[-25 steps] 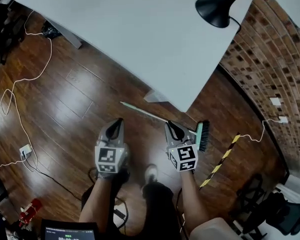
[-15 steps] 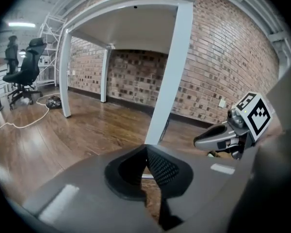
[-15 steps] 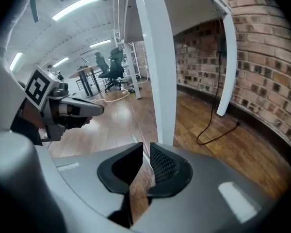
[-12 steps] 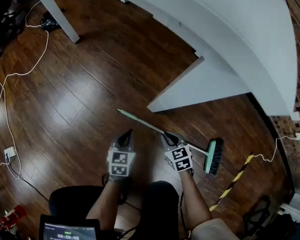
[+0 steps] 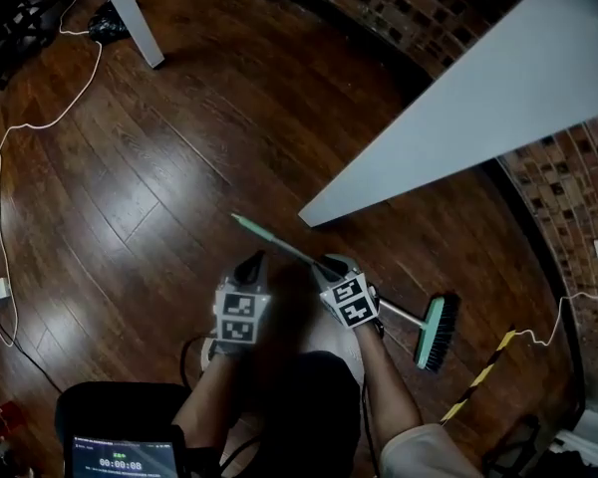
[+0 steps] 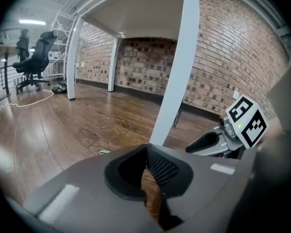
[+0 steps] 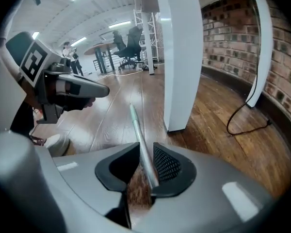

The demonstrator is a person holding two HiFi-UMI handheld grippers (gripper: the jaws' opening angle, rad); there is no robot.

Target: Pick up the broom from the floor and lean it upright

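Note:
A broom lies flat on the dark wood floor, with a pale green handle [image 5: 277, 243] and a green brush head [image 5: 437, 332] at the right. My right gripper [image 5: 327, 265] is down over the handle's middle. Its jaws are opening, and the handle [image 7: 135, 125] runs between them, close along the right mesh pad and apart from the left jaw. My left gripper [image 5: 251, 259] hovers just left of the handle, apart from it. Its jaw tips [image 6: 146, 152] meet with nothing between them.
A white table panel [image 5: 429, 137] stands just beyond the broom, with a brick wall [image 5: 568, 197] behind it. A white table leg [image 5: 130, 18] is far left. White cables [image 5: 0, 217] trail along the left floor. Yellow-black striped tape [image 5: 483, 376] lies right of the brush.
Both grippers have come down toward the floor and the view has dropped below the tabletop. The right gripper has settled around the broom handle. The broom has not moved.

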